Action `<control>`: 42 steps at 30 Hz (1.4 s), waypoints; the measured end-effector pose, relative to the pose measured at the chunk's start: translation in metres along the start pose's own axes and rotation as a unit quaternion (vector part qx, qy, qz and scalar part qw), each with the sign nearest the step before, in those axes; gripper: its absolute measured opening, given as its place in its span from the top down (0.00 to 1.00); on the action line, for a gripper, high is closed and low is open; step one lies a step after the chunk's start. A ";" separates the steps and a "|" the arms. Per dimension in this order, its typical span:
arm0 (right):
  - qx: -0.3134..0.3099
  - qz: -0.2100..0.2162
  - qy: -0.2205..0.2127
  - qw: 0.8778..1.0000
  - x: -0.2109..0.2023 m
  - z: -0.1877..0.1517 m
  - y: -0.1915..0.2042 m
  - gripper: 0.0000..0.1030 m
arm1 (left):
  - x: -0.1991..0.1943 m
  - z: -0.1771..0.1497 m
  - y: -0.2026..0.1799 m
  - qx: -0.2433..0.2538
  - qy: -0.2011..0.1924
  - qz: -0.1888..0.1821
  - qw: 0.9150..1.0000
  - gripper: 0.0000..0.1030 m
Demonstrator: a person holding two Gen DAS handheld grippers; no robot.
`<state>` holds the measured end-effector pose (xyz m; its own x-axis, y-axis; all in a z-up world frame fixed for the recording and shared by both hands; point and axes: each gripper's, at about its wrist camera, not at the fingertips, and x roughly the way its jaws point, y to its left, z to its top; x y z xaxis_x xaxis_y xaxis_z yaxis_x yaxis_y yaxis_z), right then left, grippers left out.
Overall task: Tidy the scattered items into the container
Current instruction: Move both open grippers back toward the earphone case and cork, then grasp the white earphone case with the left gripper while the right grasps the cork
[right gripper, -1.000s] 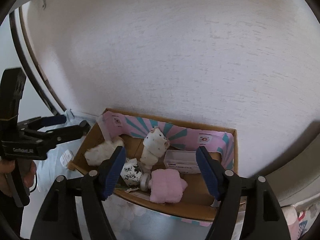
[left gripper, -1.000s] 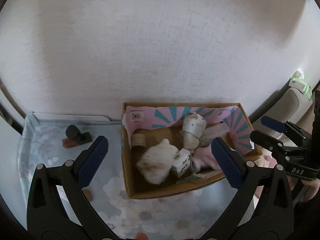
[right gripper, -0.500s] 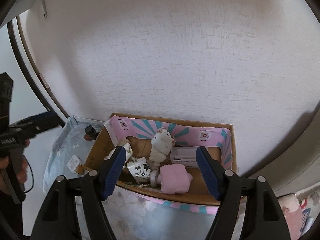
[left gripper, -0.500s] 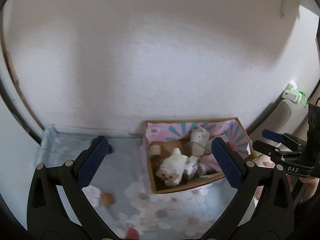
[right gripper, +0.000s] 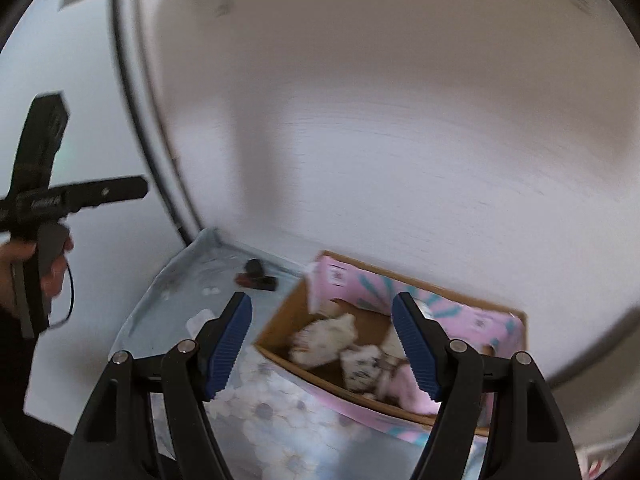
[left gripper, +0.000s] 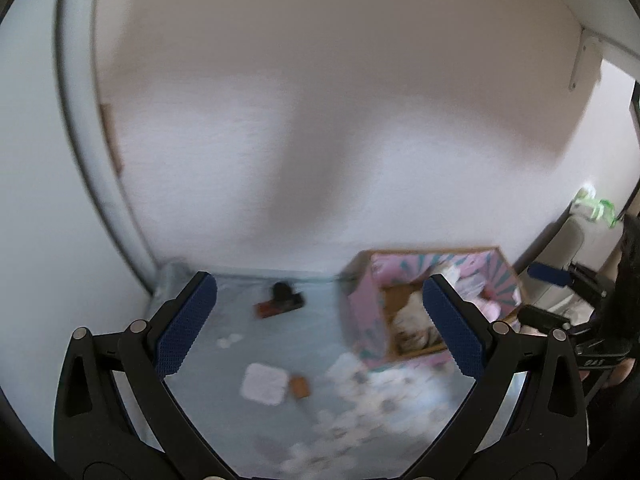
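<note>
Cardboard box (right gripper: 276, 354) with pink lining sits against the wall on the floral cloth (left gripper: 320, 336), while the left gripper (left gripper: 320, 324) and right gripper (right gripper: 322, 344) hover above, angled downward, jaws spread and empty.

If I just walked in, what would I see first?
You'd first spot the pink and teal cardboard box against the white wall, full of fluffy white and pink toys. To its left, on the flowery blue cloth, a few things lie outside the box: a black and red item near the wall and a white square pad closer to us. Two blue-padded grippers, left gripper and right gripper, hang open and empty.
</note>
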<state>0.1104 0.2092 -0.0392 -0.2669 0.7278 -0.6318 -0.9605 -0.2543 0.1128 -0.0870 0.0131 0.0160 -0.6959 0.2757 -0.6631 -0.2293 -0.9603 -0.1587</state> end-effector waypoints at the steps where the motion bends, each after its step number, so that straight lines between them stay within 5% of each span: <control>1: -0.008 0.008 -0.001 1.000 0.003 0.001 0.008 0.33 | 0.000 -0.005 0.008 0.003 0.006 0.001 1.000 0.01; 7: -0.055 0.079 0.013 0.995 0.030 0.002 0.055 0.33 | 0.016 -0.050 0.041 0.031 0.066 -0.015 0.997 0.01; 12: -0.161 0.107 0.059 0.979 0.057 0.015 0.085 0.33 | 0.047 -0.087 0.051 0.056 0.116 -0.041 0.991 0.01; 16: -0.281 0.121 0.118 0.945 0.095 0.016 0.108 0.33 | 0.086 -0.116 0.057 0.069 0.147 -0.052 0.985 0.01; 19: -0.361 0.137 0.183 0.904 0.144 0.002 0.123 0.34 | 0.118 -0.135 0.063 0.073 0.159 -0.056 0.983 0.01; 24: -0.433 0.190 0.248 0.845 0.208 -0.028 0.140 0.34 | 0.159 -0.158 0.070 0.071 0.184 -0.060 0.979 0.06; 28: -0.480 0.197 0.272 0.811 0.234 -0.049 0.149 0.34 | 0.174 -0.168 0.066 0.092 0.191 -0.047 0.976 0.07; 42: -0.528 0.224 0.301 0.762 0.257 -0.072 0.155 0.35 | 0.180 -0.177 0.075 0.088 0.169 -0.053 0.980 0.12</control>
<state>-0.1012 0.3113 -0.2393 -0.1603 0.0738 -0.9843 -0.0990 -0.9934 -0.0584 -0.1094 -0.0170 -0.2445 -0.4025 0.3155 -0.8593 -0.4226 -0.8968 -0.1313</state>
